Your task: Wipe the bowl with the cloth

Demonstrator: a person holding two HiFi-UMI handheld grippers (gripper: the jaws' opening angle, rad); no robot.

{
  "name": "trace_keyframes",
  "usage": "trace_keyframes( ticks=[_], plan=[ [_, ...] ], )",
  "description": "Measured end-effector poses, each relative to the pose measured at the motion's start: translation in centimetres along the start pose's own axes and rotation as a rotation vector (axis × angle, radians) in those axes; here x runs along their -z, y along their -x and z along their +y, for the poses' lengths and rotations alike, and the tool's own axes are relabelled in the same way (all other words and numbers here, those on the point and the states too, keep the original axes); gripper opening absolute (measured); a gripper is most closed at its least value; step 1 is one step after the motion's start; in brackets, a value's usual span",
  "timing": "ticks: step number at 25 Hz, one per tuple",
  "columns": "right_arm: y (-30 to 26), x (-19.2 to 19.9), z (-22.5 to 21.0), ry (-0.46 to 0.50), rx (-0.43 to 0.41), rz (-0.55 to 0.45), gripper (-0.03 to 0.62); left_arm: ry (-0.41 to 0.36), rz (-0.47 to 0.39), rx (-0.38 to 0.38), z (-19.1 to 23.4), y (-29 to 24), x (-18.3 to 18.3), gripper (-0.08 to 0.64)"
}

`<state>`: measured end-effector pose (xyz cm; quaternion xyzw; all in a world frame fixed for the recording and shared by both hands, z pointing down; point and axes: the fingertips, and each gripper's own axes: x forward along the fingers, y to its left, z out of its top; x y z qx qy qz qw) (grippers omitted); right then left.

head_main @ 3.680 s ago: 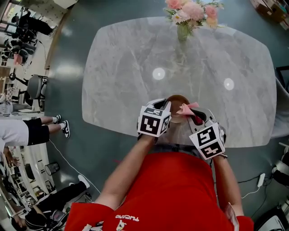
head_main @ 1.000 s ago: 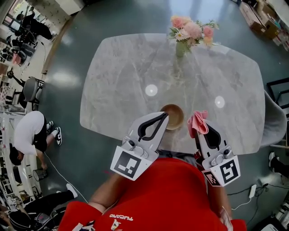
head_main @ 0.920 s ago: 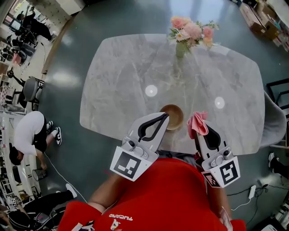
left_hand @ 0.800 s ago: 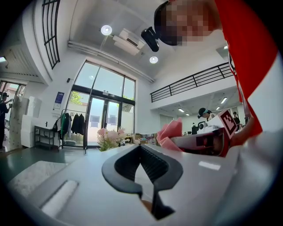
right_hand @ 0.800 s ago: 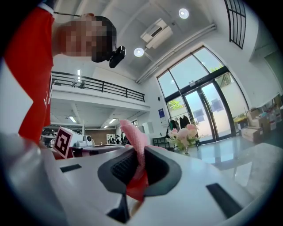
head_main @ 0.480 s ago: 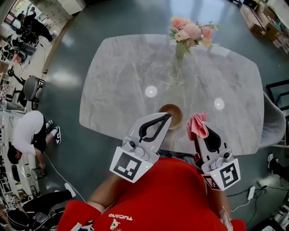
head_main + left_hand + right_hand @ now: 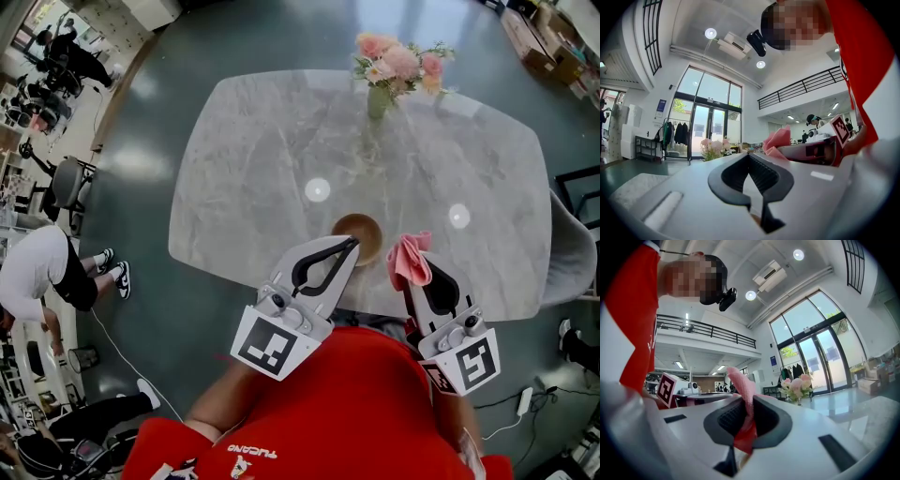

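Nothing could be read; the white lettering (image 7: 258, 452) on the red shirt (image 7: 356, 394) was upside down and illegible.

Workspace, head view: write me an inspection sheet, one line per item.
Surface: grey marble table, two lamp reflections on it.
Job's things: brown bowl upright near the table's near edge; pink cloth held clear of the bowl.
Clutter: vase of flowers at the far edge.
Grippers: left gripper shut, empty, tips beside the bowl, contact unclear; right gripper shut on the cloth.
Cables: white cable on the floor at left.
Surroundings: bent-over person and chair at left.
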<state>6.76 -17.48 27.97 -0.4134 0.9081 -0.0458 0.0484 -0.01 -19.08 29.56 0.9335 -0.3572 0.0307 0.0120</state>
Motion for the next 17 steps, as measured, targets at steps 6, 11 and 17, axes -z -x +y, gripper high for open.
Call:
trace_keyframes(
  ticks=[6, 11, 17],
  plan=[
    [-0.2, 0.1, -0.2, -0.001, 0.009, -0.009, 0.023, 0.005, 0.001, -0.011, 0.5, 0.2, 0.4, 0.006],
    [-0.2, 0.5, -0.8, -0.007, 0.022, -0.011, 0.023, 0.007, 0.011, -0.016, 0.8, -0.1, 0.9, 0.006],
    [1.1, -0.2, 0.2, -0.009, 0.029, -0.006, 0.023, 0.007, 0.01, -0.01, -0.6, 1.0, 0.0, 0.006]
  ],
)
